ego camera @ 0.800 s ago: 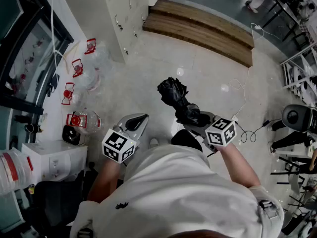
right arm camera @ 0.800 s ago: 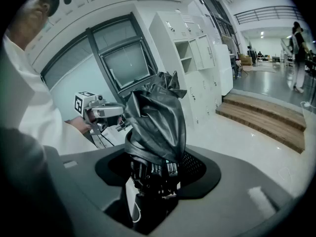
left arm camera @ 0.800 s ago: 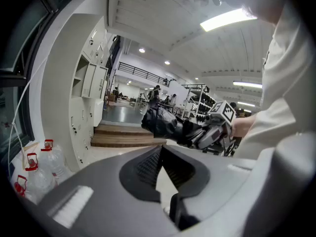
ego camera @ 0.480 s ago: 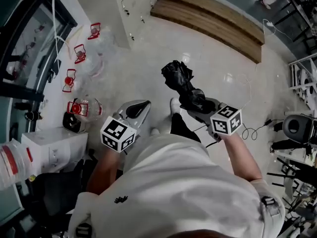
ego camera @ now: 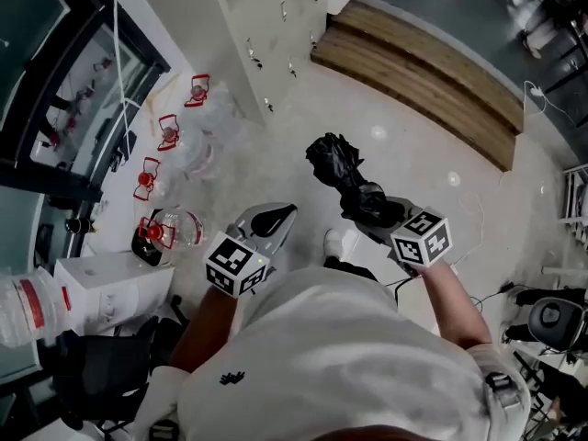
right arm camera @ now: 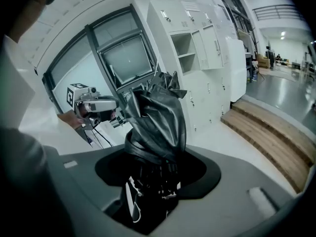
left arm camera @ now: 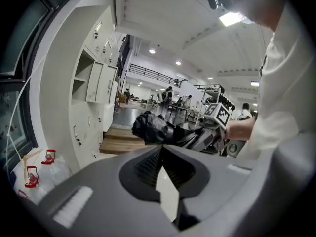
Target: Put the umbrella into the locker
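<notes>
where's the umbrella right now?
Head view, center-right: the folded black umbrella is clamped in the right gripper, sticking out over the floor toward the white lockers, with the left gripper empty beside it.

My right gripper (ego camera: 370, 211) hides the lower end of the umbrella (ego camera: 336, 163); the lockers (ego camera: 276, 12) run off the head view's top edge.

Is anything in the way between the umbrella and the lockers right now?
Nothing visible. The right gripper holds the umbrella; bare floor runs to the lockers, one compartment open. Water jugs sit off left.
</notes>
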